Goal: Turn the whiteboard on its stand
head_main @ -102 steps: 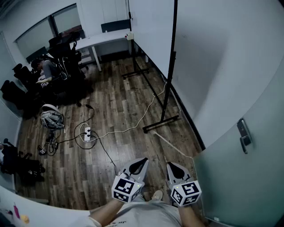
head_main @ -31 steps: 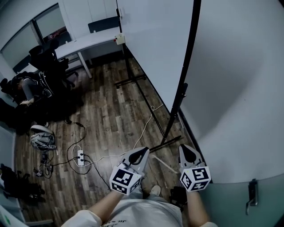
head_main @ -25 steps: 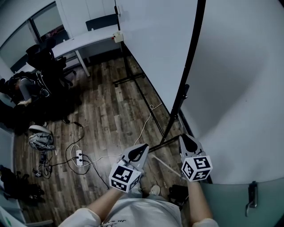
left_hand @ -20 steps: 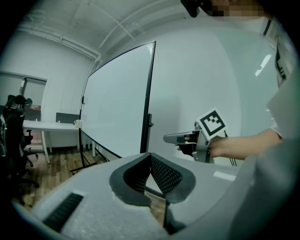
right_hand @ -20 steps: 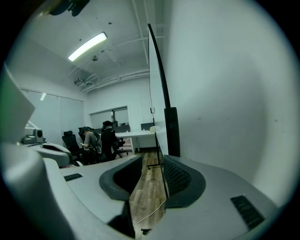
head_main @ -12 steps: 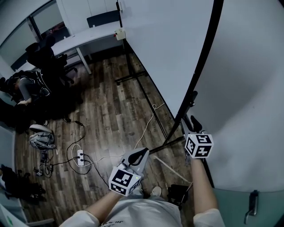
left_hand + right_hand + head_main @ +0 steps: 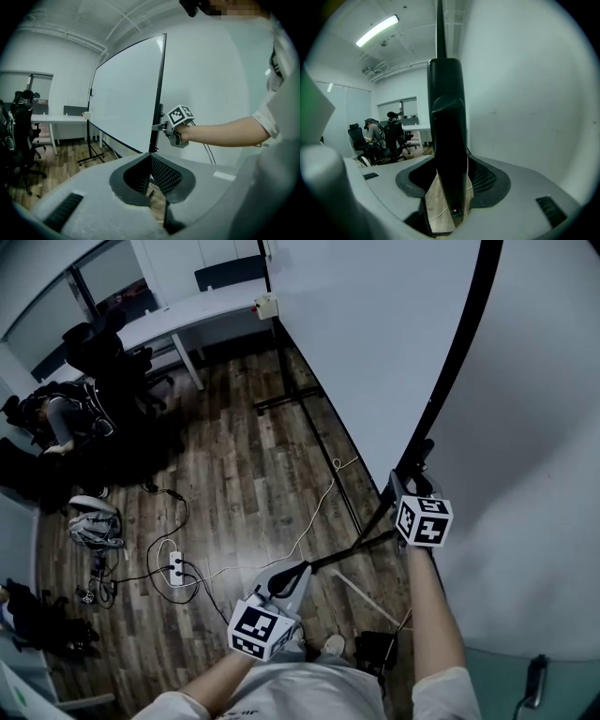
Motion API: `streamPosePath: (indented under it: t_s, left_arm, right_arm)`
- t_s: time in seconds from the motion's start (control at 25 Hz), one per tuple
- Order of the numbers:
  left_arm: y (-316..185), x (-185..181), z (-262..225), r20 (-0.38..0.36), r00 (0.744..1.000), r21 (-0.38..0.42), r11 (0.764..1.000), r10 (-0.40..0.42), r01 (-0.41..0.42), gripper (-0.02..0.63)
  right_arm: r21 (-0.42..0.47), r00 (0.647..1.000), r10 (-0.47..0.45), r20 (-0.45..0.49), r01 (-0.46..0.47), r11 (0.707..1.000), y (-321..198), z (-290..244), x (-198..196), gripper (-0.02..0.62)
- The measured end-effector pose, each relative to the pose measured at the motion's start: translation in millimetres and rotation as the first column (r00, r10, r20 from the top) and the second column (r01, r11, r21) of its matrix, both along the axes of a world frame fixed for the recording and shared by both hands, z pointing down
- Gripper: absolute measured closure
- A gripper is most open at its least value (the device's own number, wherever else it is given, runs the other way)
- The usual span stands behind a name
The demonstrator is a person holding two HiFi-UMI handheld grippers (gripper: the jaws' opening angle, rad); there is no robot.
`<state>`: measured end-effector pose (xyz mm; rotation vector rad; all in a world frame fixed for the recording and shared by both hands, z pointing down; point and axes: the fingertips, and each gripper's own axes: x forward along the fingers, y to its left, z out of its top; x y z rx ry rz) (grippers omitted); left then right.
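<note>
Whiteboard (image 7: pixel 375 343) stand post (image 7: pixel 446 117) btwn right tool (image 7: pixel 411 486) jaws, opening.

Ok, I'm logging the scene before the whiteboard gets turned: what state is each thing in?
whiteboard, upright, alongside the wall.
right gripper, jaws opening around the stand post, not pressing it.
stand post, upright, between those jaws.
left gripper, jaws shut, empty.

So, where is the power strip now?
In the head view, the power strip lies on the wooden floor, at the left, just left of the left gripper.
</note>
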<state>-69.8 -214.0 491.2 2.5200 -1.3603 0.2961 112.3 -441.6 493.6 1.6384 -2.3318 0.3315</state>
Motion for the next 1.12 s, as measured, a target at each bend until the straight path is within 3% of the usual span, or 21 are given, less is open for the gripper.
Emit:
streamPosePath:
  t_s: [0.52, 1.12]
  left_arm:
    - [3, -6, -8, -0.012, 1.0, 0.013, 1.0, -0.027, 0.027, 0.595]
    - [37, 18, -9, -0.018, 1.0, 0.033, 0.999, 0.022, -0.021, 0.595]
  right_arm:
    - [0.011, 1.0, 0.005, -0.026, -0.005, 1.0, -1, 0, 3, 0.419]
    - [0.045, 0.999, 0.032, -0.003, -0.032, 0.998, 80, 9, 40, 0.419]
